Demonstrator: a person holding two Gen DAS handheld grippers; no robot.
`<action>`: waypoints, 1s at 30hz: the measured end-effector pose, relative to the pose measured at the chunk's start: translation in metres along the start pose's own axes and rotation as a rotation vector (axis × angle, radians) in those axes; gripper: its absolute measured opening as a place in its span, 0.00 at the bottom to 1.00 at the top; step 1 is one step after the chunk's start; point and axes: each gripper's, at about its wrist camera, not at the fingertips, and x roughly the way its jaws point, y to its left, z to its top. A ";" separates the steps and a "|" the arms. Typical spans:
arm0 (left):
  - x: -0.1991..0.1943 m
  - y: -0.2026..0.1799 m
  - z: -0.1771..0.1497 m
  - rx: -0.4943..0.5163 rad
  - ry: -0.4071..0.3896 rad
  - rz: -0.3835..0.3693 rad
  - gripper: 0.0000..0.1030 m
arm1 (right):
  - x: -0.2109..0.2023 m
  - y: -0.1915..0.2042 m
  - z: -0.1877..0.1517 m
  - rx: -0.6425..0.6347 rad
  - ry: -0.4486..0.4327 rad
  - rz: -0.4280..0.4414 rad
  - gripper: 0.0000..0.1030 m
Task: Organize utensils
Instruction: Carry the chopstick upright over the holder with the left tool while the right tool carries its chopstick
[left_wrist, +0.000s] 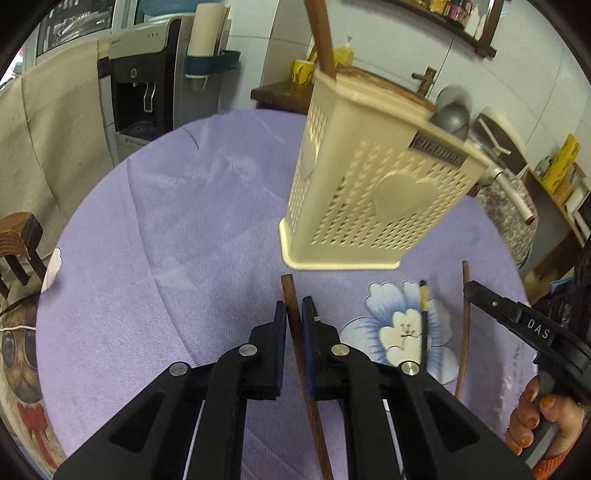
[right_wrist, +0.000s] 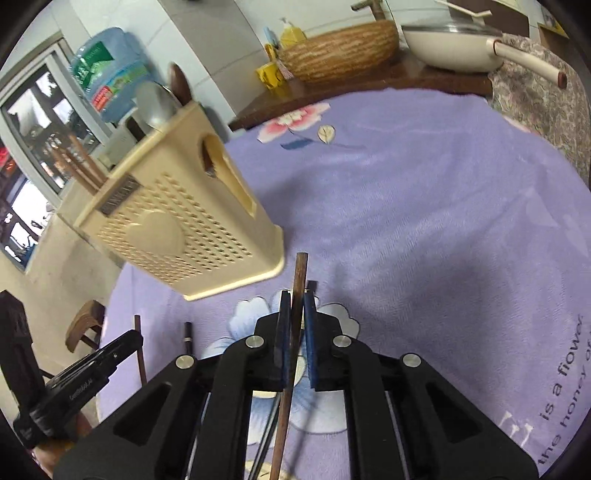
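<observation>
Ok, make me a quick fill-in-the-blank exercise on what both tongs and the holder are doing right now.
The left tongs are shut on a brown ____.
The cream utensil holder has a ____ shape on its perforated side.
The holder stands on a ____ cloth.
The right tongs grip a ____ chopstick.

Missing words: chopstick; heart; purple; brown

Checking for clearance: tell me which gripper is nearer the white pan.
Right. The right gripper faces the white pan across the purple cloth; the left gripper sits farther left, utensil holder between.
</observation>
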 end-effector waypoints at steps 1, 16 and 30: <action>-0.008 -0.001 0.002 0.004 -0.016 -0.009 0.08 | -0.011 0.005 0.001 -0.019 -0.018 0.019 0.07; -0.127 -0.005 0.024 0.100 -0.244 -0.104 0.07 | -0.149 0.056 -0.002 -0.315 -0.196 0.175 0.07; -0.158 -0.016 0.052 0.150 -0.305 -0.132 0.07 | -0.173 0.079 0.022 -0.352 -0.235 0.200 0.06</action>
